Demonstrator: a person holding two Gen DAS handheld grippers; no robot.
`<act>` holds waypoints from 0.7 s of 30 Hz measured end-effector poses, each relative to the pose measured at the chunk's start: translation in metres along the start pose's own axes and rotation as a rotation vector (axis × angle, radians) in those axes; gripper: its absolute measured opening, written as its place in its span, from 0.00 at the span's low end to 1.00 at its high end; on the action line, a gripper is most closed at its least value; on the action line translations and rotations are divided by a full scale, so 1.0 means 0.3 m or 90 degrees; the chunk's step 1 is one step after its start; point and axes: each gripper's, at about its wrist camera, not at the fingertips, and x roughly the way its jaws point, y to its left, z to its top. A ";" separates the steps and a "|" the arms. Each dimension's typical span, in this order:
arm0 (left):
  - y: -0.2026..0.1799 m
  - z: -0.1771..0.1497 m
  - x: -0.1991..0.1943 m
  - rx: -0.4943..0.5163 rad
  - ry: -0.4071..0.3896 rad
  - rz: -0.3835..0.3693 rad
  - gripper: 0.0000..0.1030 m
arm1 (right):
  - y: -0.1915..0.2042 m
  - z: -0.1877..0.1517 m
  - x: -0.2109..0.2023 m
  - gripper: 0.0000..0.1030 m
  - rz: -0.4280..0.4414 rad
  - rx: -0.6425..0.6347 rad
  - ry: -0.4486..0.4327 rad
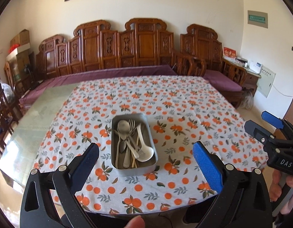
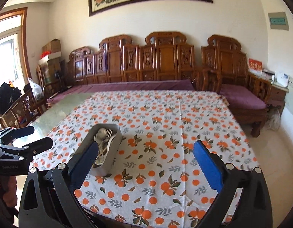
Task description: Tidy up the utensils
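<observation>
A grey metal tray (image 1: 116, 163) sits on the orange-print tablecloth (image 1: 165, 102), also seen in the right wrist view (image 2: 116, 144). In it lie metal spoons (image 1: 123, 127), a fork (image 1: 131, 123), a white ceramic spoon (image 1: 145, 153) and chopsticks, all piled together. My left gripper (image 1: 146, 150) is open and empty, held above the table's near edge with the tray between its fingers' line of sight. My right gripper (image 2: 146, 150) is open and empty, to the right of the tray; it shows at the right of the left wrist view (image 1: 264, 125).
The cloth covers most of a glass-topped table (image 1: 47, 102); bare glass shows at the left. A carved wooden bench (image 1: 127, 57) with purple cushions stands behind the table. Wooden chairs (image 2: 22, 106) stand at the left.
</observation>
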 end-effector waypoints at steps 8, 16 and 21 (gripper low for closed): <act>-0.027 0.041 -0.150 0.001 -0.049 0.006 0.92 | 0.016 0.060 -0.153 0.97 0.003 0.005 -0.056; -0.016 0.044 -0.212 -0.007 -0.071 0.014 0.92 | 0.031 0.086 -0.230 0.97 0.003 -0.007 -0.086; -0.015 0.046 -0.226 -0.006 -0.080 0.026 0.92 | 0.028 0.090 -0.239 0.97 0.003 -0.007 -0.089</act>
